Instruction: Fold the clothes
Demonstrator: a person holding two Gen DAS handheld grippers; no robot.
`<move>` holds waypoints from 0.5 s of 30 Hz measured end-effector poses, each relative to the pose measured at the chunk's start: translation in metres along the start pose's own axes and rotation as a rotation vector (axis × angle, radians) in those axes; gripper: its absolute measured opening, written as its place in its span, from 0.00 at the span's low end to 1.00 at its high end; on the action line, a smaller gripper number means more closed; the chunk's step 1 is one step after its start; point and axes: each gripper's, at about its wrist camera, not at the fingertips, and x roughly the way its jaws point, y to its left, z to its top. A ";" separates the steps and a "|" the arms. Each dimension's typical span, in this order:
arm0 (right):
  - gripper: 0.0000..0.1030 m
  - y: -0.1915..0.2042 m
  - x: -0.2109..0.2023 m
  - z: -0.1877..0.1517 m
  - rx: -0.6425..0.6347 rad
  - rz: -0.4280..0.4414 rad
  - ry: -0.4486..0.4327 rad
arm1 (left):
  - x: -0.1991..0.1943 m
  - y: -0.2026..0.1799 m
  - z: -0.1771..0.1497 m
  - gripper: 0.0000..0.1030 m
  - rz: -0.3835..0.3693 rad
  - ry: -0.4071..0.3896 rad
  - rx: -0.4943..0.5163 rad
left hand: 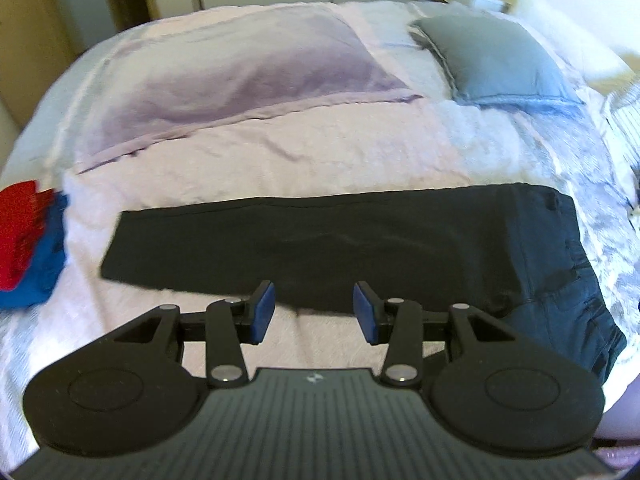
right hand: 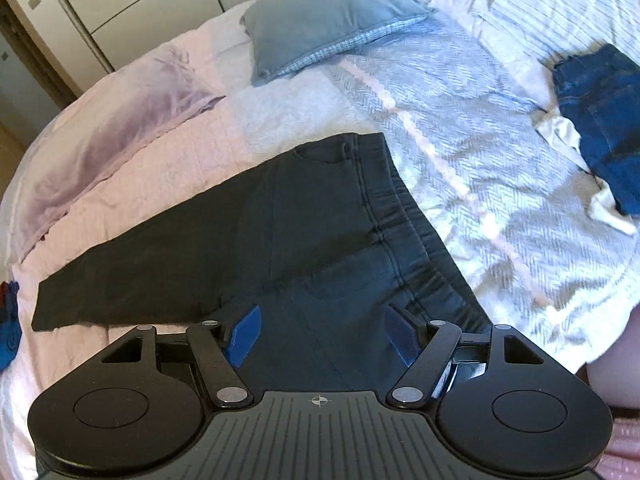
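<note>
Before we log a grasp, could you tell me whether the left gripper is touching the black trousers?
Apart. The left wrist view shows the left gripper open, pale bedspread visible between its fingers, and the black trousers lying beyond them.

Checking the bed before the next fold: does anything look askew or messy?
The dark trousers lie flat and straight, legs stacked. Only the blue jeans at the far right look untidy, heaped over a crumpled white garment.

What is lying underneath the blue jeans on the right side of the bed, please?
A white garment pokes out from under the blue jeans, both resting on the bedspread. How far it extends beneath them is hidden.
</note>
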 end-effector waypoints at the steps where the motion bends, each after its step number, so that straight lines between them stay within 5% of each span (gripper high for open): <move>1: 0.70 0.001 0.006 0.007 -0.025 0.012 0.000 | 0.009 0.001 0.003 0.38 -0.011 0.002 0.008; 15: 0.70 0.009 0.183 0.132 -0.588 0.189 0.116 | 0.157 0.014 0.042 0.38 -0.085 -0.006 0.187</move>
